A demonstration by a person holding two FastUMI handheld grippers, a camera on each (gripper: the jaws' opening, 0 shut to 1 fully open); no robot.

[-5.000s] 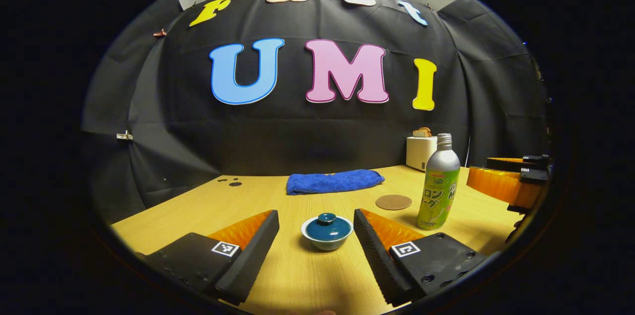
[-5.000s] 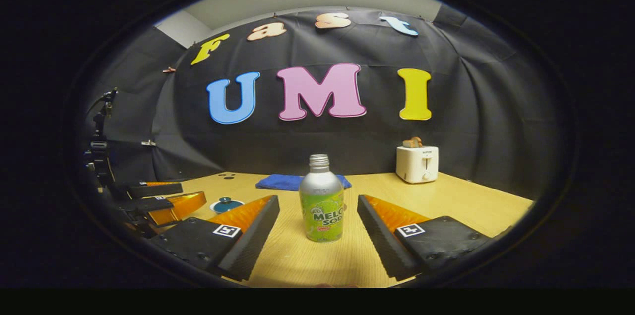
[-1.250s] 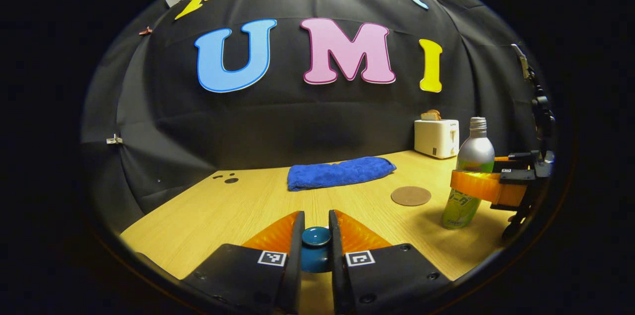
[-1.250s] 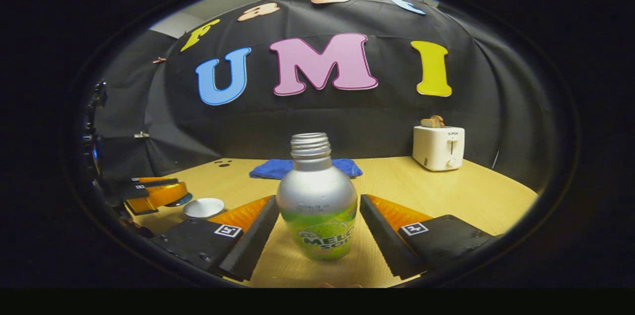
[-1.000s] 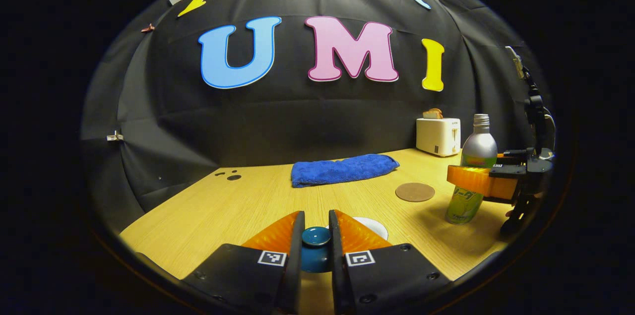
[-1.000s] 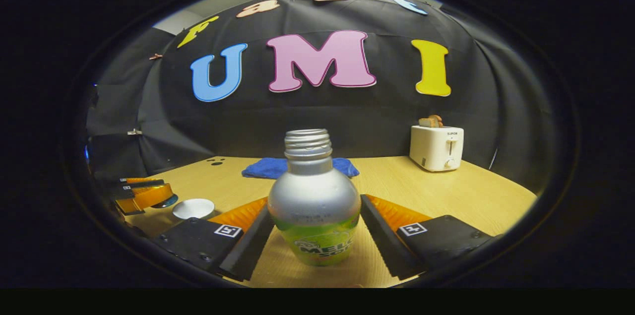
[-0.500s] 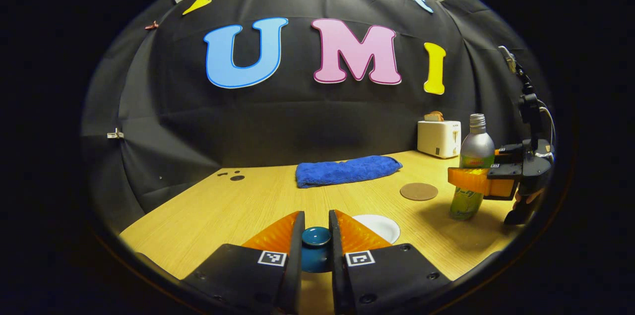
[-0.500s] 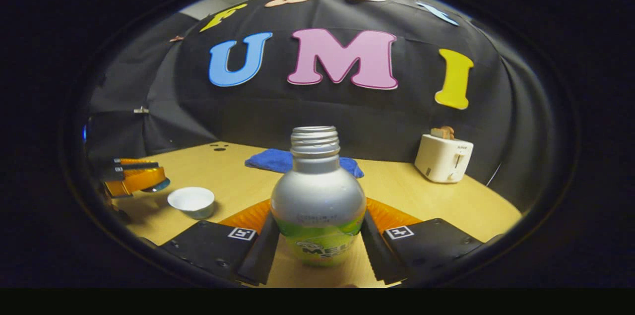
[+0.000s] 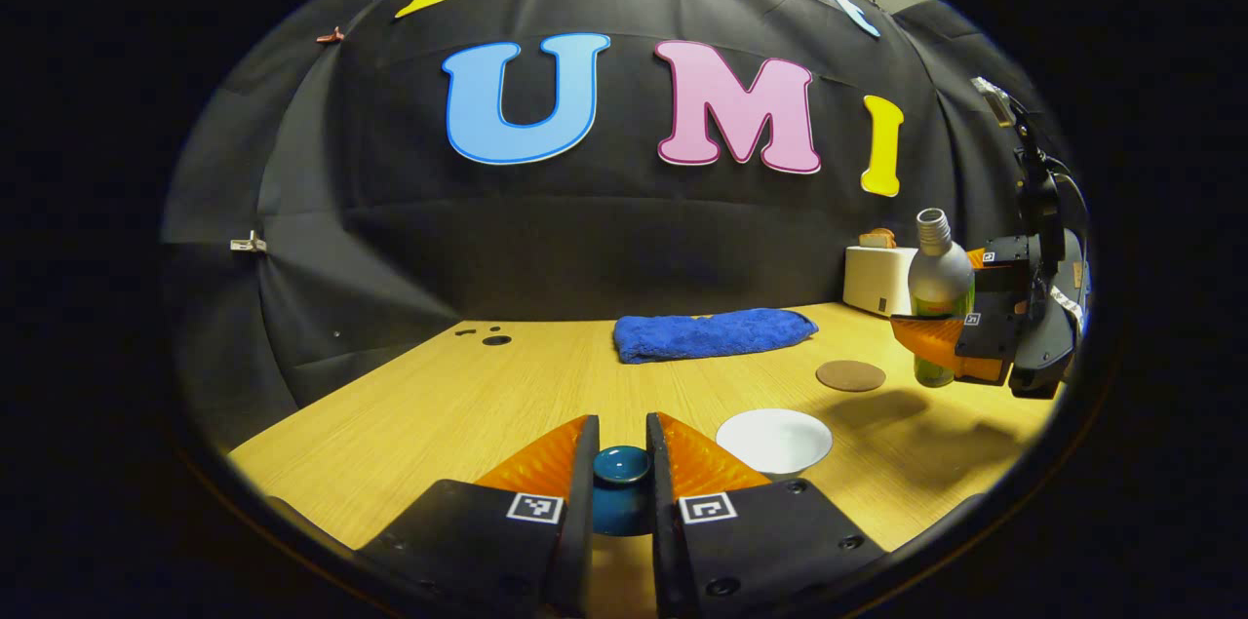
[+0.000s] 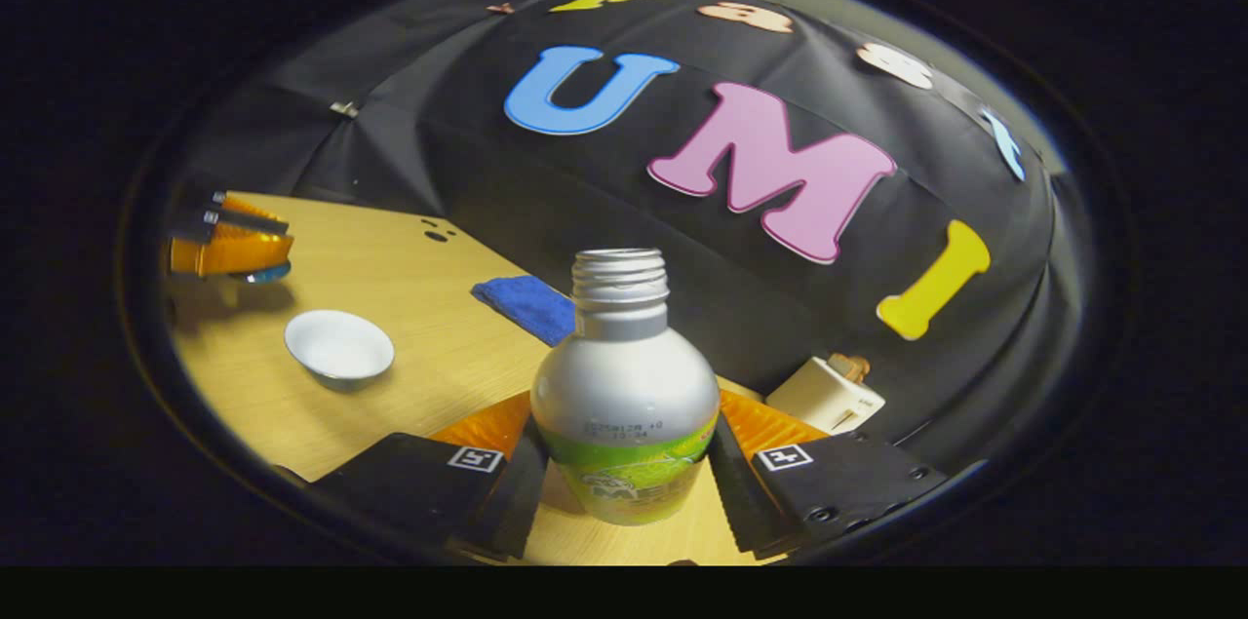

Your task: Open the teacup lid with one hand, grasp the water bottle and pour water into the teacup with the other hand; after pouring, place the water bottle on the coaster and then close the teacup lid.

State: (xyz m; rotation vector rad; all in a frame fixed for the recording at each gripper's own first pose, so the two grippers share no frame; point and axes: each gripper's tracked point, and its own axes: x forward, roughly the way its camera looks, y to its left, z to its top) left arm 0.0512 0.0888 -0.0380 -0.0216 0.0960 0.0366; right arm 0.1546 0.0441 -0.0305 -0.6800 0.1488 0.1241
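The left tongs (image 9: pixel 621 463) are clamped on the knob of the dark teal teacup lid (image 9: pixel 621 478), one finger pressing each side, and the lid is held just to the left of the teacup (image 9: pixel 775 441). The teacup, a small bowl with a white inside, stands uncovered on the wooden worktop (image 9: pixel 458 405); from the left gripper view no liquid can be made out in it.

The right tongs (image 10: pixel 624 463) are closed on the water bottle (image 10: pixel 624 385), both fingers pressing its sides at the green label band. In the left gripper view the bottle (image 9: pixel 938 292) is in the air, to the right of the teacup and higher than it, clear of the worktop, its open threaded neck leaning slightly toward the teacup. The right gripper view is itself tilted, with the teacup (image 10: pixel 338 346) lying to the left of the bottle and the lid-holding tongs (image 10: pixel 229 244) beyond it.

The round brown coaster (image 9: pixel 850 375) lies bare on the worktop behind the teacup, between it and the raised bottle. A folded blue towel (image 9: pixel 712 333) lies farther back from the teacup, near the wall, and a white toaster (image 9: pixel 877 278) stands behind the coaster at the worktop's far edge.
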